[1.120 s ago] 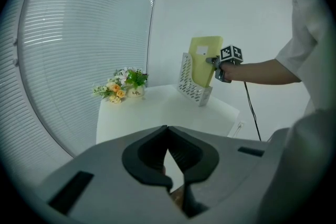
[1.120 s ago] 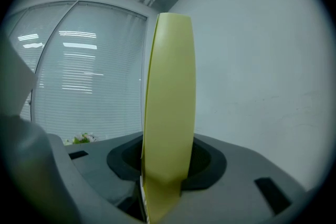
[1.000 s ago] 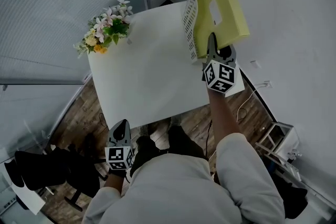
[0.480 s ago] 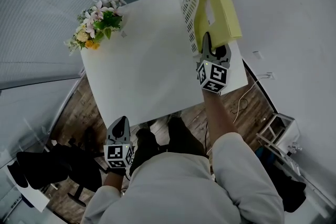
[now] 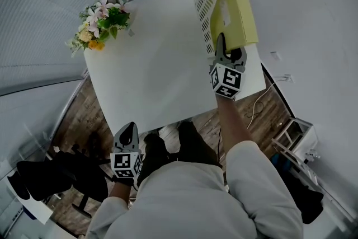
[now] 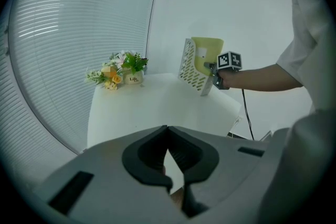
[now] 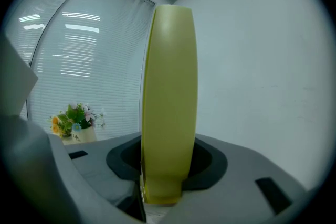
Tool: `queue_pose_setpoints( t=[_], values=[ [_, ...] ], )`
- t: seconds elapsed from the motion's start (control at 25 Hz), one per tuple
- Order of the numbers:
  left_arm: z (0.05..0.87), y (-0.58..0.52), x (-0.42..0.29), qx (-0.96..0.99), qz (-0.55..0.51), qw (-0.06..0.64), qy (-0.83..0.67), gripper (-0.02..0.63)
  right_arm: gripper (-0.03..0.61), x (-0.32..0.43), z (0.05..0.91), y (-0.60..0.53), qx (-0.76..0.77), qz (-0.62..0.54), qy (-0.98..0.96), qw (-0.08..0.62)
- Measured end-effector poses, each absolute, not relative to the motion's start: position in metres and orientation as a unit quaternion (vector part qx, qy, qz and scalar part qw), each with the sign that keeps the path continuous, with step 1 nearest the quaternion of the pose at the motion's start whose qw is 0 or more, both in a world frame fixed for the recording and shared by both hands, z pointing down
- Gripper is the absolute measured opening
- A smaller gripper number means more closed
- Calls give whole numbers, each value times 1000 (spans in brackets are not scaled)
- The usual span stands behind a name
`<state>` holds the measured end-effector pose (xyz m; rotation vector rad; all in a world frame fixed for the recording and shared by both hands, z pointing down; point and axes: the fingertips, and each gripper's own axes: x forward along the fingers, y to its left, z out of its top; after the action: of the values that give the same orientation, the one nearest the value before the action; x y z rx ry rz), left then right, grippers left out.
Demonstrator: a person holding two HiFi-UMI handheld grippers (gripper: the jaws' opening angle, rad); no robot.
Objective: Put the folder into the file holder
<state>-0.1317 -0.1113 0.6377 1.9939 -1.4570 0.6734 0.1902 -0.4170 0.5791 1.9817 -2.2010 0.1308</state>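
My right gripper (image 5: 228,48) is shut on the near edge of a pale yellow folder (image 5: 232,8), which stands on edge. In the right gripper view the folder (image 7: 169,102) fills the gap between the jaws (image 7: 168,186). It stands against the white perforated file holder (image 5: 204,5) at the table's right edge. In the left gripper view the folder (image 6: 206,52) rises behind the holder's holed wall (image 6: 191,68). How deep it sits I cannot tell. My left gripper (image 5: 127,134) hangs below the table's near edge, shut with nothing in it (image 6: 168,131).
A white table (image 5: 151,75) carries a pot of flowers (image 5: 100,22) at its far left corner. White walls lie behind and right of the holder. A dark chair (image 5: 50,176) stands on the wood floor at lower left, and a cable (image 5: 260,109) runs on the right.
The right gripper and folder have sunk towards the table beside the holder, and the folder now stands more upright. The left gripper has dropped only slightly.
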Motion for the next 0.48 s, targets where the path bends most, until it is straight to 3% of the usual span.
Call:
queue_pose_setpoints(
  t=[0.48],
  values=[
    [640, -103, -144, 742, 248, 289, -552, 8, 211, 191, 582, -418, 665, 43, -738, 102]
  ],
)
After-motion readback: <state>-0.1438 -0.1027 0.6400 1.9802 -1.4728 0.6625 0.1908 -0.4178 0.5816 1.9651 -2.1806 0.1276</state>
